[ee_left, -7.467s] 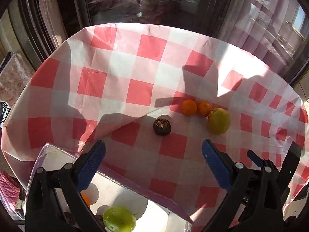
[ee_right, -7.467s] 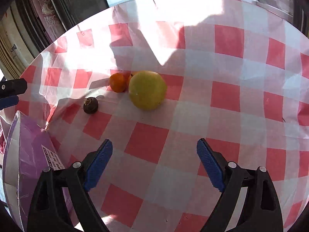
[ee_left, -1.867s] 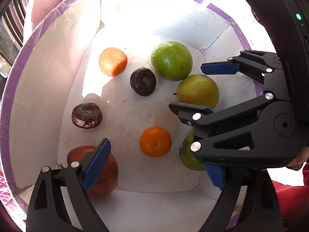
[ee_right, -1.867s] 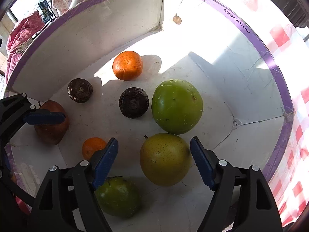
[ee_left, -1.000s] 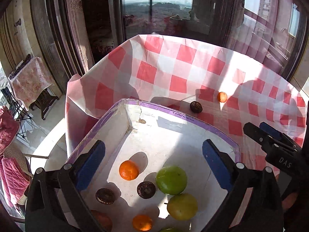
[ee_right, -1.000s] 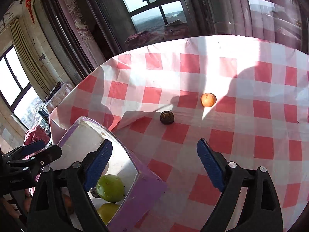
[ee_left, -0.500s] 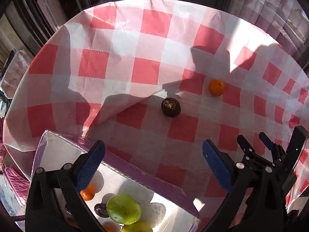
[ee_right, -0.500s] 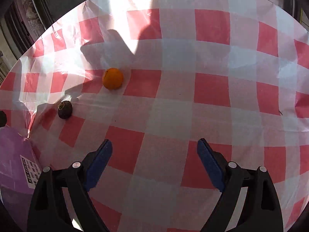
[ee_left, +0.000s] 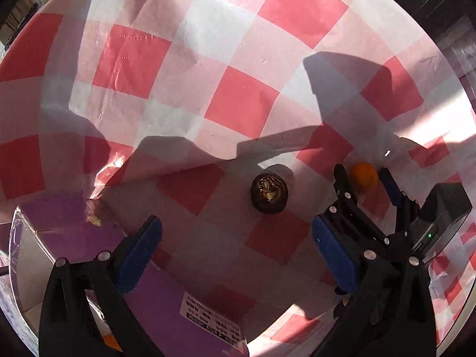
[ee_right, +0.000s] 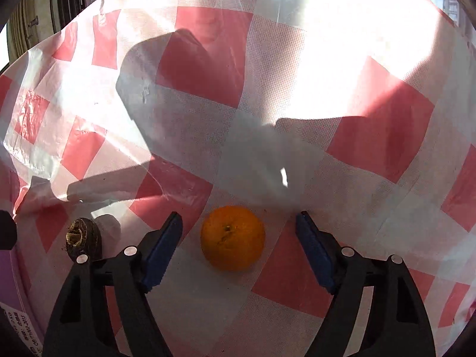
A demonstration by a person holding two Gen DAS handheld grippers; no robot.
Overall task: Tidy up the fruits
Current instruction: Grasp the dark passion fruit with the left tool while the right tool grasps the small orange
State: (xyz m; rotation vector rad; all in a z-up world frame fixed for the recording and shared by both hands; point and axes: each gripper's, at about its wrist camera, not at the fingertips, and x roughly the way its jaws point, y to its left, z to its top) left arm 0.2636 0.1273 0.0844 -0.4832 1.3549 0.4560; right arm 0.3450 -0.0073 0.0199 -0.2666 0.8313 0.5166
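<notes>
A small orange (ee_right: 233, 238) lies on the red-and-white checked cloth between the blue pads of my right gripper (ee_right: 238, 226). The jaws are closing, and a gap still shows on each side of the fruit. A dark brown, wrinkled fruit (ee_left: 269, 193) sits on the cloth just beyond the tips of my left gripper (ee_left: 236, 235), which is open, empty and pointing straight down. The left wrist view shows the same orange (ee_left: 363, 177) framed by the right gripper's fingers (ee_left: 342, 184). The dark fruit (ee_right: 81, 239) lies left of the right gripper.
The purple-sided box (ee_left: 154, 297) stands at the lower left under the left gripper, its outer wall and label facing me. A raised fold of the cloth (ee_left: 125, 163) lies behind the box. Strong sun and hard shadows cross the table.
Both grippers have dropped closer to the table. The right one now straddles the orange with narrower jaws. The left one has moved off the box toward the dark fruit.
</notes>
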